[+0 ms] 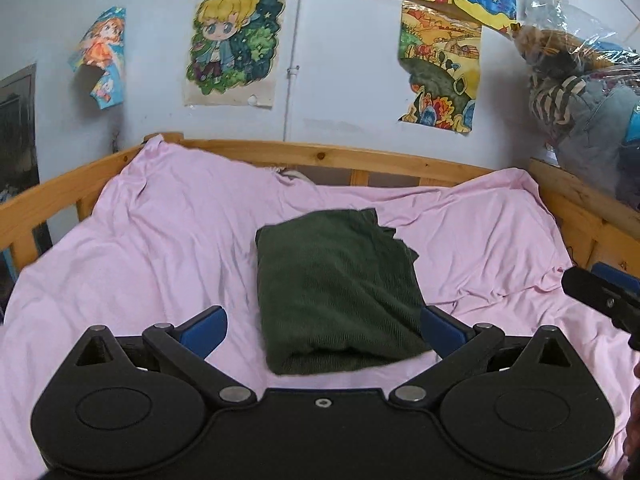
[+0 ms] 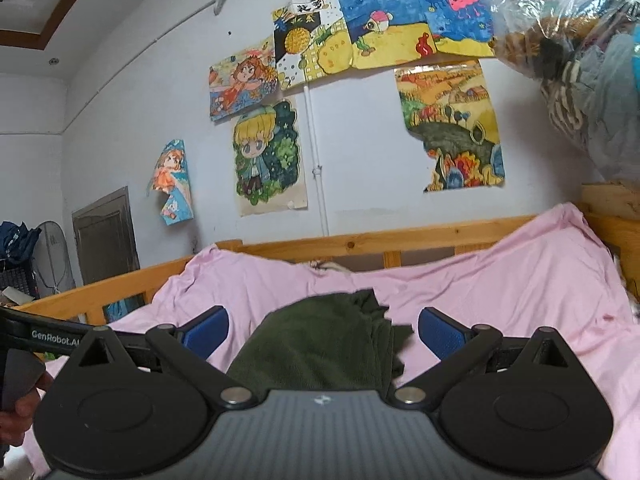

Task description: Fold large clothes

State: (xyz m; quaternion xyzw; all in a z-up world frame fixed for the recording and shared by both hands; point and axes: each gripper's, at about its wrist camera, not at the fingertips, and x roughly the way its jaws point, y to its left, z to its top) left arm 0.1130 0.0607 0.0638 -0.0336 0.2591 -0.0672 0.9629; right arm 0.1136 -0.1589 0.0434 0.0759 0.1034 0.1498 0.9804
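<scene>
— Tools? 
— Left tool (image 1: 324, 330) and right tool (image 2: 323, 332) both spread wide, gripping nothing.
— The garment? 
— Folded dark green ribbed garment (image 1: 336, 292) lies between their fingers, on the pink bedsheet (image 1: 160, 248); wooden bed rail (image 1: 320, 156) beyond.

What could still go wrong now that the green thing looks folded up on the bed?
The green garment lies folded on the pink sheet, but loose corners stick out at its far right edge, so a nudge could undo it. Both claws are open, and the left claw has a finger close beside the bundle; it might snag the cloth. The wrinkled sheet could let the bundle slump.
</scene>
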